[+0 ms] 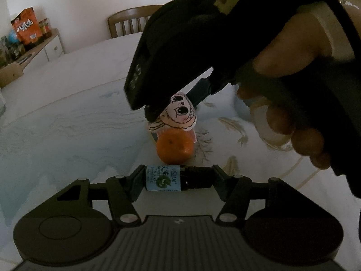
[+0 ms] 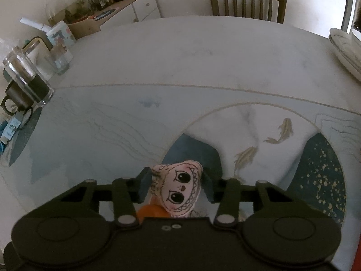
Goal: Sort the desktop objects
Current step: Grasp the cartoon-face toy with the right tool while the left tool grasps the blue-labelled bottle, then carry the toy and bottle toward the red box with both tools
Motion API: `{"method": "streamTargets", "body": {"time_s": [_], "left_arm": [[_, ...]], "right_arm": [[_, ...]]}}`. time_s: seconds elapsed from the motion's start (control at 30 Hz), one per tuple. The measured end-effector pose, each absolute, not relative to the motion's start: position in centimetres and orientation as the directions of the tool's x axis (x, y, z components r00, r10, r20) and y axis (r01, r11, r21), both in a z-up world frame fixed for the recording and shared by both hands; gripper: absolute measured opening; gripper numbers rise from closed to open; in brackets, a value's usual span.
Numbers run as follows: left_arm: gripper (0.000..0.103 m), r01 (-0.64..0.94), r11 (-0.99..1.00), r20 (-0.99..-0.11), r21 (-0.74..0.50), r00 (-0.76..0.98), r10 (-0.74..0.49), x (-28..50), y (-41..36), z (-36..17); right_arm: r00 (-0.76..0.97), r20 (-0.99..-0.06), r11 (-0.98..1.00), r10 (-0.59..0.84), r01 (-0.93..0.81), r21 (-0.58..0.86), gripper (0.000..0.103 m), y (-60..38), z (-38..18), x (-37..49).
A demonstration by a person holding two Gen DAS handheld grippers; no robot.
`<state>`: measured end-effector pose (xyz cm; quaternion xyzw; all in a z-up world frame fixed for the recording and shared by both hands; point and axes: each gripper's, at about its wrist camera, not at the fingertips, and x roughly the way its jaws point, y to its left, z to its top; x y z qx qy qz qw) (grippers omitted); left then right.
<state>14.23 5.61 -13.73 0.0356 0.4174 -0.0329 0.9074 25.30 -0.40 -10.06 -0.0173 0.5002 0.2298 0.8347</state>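
Note:
My left gripper [image 1: 177,178] is shut on a small dark bottle [image 1: 167,178] with a blue-green label, held sideways between the fingers just above the table. Just beyond it an orange tangerine [image 1: 174,145] rests on the table. Behind the tangerine, a pink cartoon-face doll [image 1: 180,114] sits between the fingers of my right gripper [image 1: 173,103], which comes down from the upper right. In the right wrist view the right gripper [image 2: 178,187] is shut on the doll [image 2: 180,192], and the tangerine [image 2: 151,211] shows below it.
The table [image 2: 180,67] has a pale cloth with fish and blue patterns. Glass cups [image 2: 24,76] and a mug stand at the left edge, plates [image 2: 345,49] at the far right. A wooden chair [image 2: 247,0] and a cluttered cabinet [image 2: 126,2] stand behind.

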Motion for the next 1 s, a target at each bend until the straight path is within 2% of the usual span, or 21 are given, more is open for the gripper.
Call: {"method": "streamTargets", "body": {"time_s": [0.13,0.3,1.0], "left_arm": [[0.061,0.087,0.996,-0.762,0.03,0.647,-0.033,14.2,5.9,-13.6],[0.061,0.079,0.997,-0.766,0.019,0.642,-0.037,14.0,6.1,-13.6],[0.061,0.074,0.997,-0.749,-0.02,0.66,-0.064,13.0,5.9,-9.8]], "right_arm": [[0.401,-0.837,0.894,0.373,-0.396,0.209,0.037,-0.7,-9.6,25.3],[0.418,-0.828,0.895,0.374,-0.396,0.204,0.034,-1.2,-9.3,25.1],[0.468,-0.774,0.898,0.426,-0.319,0.302,0.034,-7.9,-5.2,22.2]]}}
